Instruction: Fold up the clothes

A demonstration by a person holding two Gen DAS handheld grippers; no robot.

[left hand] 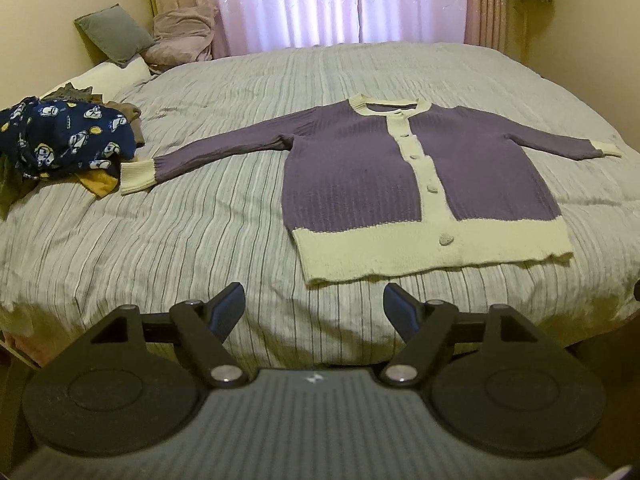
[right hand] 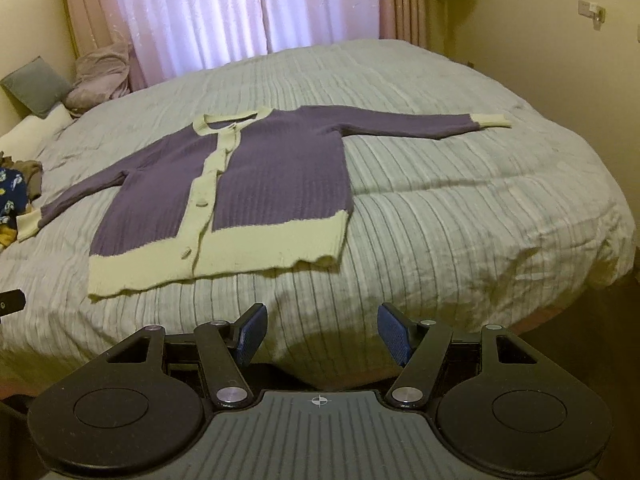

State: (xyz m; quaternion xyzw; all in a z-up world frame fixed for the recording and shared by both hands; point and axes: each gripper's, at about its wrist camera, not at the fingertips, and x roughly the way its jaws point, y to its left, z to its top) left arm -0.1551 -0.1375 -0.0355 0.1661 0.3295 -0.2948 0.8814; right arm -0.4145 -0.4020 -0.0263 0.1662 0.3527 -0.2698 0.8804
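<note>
We note the cardigan (left hand: 352,168) is ribbed knit, matt, with cream knit trim. The bedspread (left hand: 180,240) is striped, crinkled cloth. Left gripper (left hand: 314,306) and right gripper (right hand: 322,330) show matt black plastic, metal pivots, textured blue pads (right hand: 250,334).

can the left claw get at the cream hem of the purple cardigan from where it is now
Probably yes. The left claw is open and empty, and only bare striped bedspread lies between it and the cream hem of the cardigan, which is spread flat.

Purple-and-cream cardigan (left hand: 360,168), grey striped bedspread (left hand: 160,240).
</note>
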